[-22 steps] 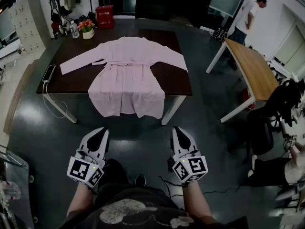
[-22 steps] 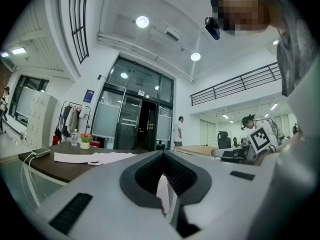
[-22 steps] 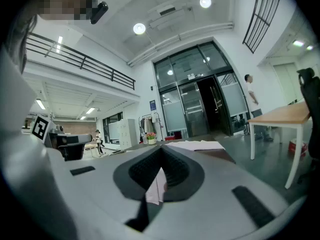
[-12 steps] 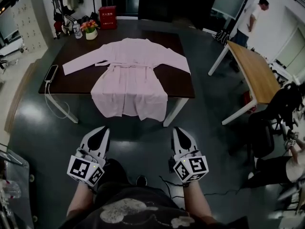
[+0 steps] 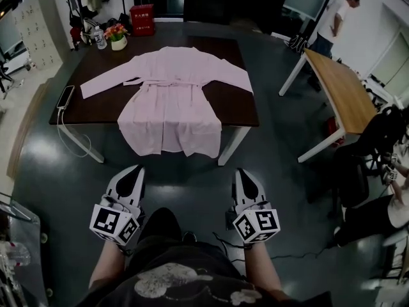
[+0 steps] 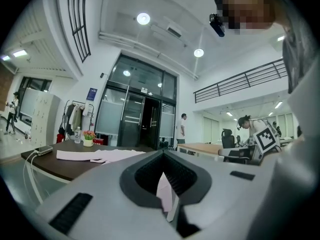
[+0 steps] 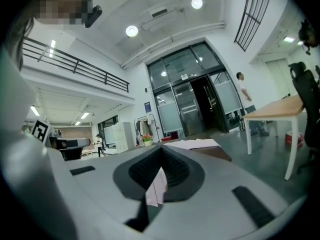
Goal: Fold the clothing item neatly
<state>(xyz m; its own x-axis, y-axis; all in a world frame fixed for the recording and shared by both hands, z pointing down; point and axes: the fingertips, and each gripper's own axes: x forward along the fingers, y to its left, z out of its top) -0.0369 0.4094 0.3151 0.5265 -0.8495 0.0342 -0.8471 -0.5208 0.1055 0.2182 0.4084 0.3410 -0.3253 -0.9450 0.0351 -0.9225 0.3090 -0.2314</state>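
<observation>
The pink robe lies open and flat on the dark table, collar at the far side, both sleeves stretched out to the sides, the belt across the waist; its hem hangs over the near edge. Compared with a second ago almost nothing has changed on it; no fold is made, no sleeve is moved; only the view has swayed a little, so the table sits slightly differently in the picture.

The left gripper and the right gripper are still held low in front of the person's body, above the floor and well apart from the table; both point level towards it. The jaws of each are closed together and hold nothing; the pale sliver in the gap behind the tips is probably the far hem seen through, though I cannot be sure.

For the task this means, in my judgement, that folding is not yet begun; the person must first come to the table and open the jaws.
</observation>
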